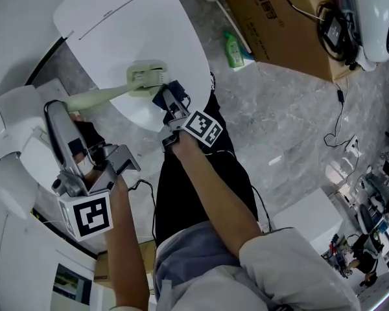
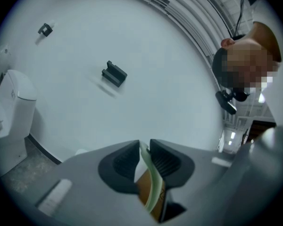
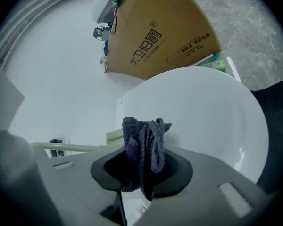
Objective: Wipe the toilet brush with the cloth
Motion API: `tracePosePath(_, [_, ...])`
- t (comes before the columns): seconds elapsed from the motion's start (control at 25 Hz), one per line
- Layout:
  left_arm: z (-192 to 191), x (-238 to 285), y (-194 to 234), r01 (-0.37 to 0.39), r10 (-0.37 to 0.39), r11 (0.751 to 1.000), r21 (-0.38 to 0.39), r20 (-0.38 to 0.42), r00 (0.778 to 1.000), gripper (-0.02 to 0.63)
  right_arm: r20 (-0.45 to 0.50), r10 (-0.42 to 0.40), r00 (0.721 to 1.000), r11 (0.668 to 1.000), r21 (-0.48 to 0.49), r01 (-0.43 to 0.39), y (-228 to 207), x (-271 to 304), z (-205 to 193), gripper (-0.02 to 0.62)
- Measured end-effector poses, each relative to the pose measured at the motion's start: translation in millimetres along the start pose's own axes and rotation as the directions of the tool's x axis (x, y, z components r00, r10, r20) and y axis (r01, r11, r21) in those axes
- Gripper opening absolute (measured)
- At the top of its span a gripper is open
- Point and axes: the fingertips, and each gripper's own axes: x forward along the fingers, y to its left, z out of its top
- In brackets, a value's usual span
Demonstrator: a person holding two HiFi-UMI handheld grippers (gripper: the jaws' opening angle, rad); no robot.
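Note:
A pale green toilet brush [image 1: 142,78] lies with its head over the white toilet lid [image 1: 117,24], and its handle [image 1: 97,97] runs left. My left gripper [image 1: 78,118] is shut on the end of that handle, which shows as a thin green strip [image 2: 145,160] between the jaws. My right gripper [image 1: 170,102] is shut on a dark blue cloth [image 1: 170,93], just right of the brush head and touching or nearly touching it. In the right gripper view the bunched cloth [image 3: 144,147] stands up from the jaws, with the brush head [image 3: 114,136] and handle [image 3: 70,148] behind it to the left.
A cardboard box [image 1: 279,18] with cables on it stands at the back right. A green bottle [image 1: 233,50] leans by it on the grey stone floor. The person's legs in black trousers [image 1: 201,173] are below the lid. Another white toilet [image 2: 14,107] and a wall bracket [image 2: 114,73] show in the left gripper view.

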Motion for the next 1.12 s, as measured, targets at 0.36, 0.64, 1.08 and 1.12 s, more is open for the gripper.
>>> tracePosePath(0.36, [0,0,-1,0.002,-0.002,1.000,-0.010,-0.001,1.000,0.000,-0.092,0.007,0.996,0.975,-0.220,-0.027,28,-4,-14,0.097])
tracePosePath(0.64, [3,-2,0,0.006,-0.006,1.000,0.000,0.002,1.000,0.000,-0.288,-0.067,0.955,0.785,-0.607,-0.127,53,-5,-28,0.097])
tracePosePath(1.08, [5,-4,3,-0.026,0.026,0.999,0.023,-0.002,1.000,0.000,-0.394,-0.025,0.919,0.698,-0.665,-0.266,96,-12,-43,0.098])
tracePosePath(1.12, [6,-4,3,-0.028,0.028,0.999,0.023,-0.002,1.000,0.000,-0.407,-0.015,0.913,0.700,-0.657,-0.281,99,-10,-48,0.098])
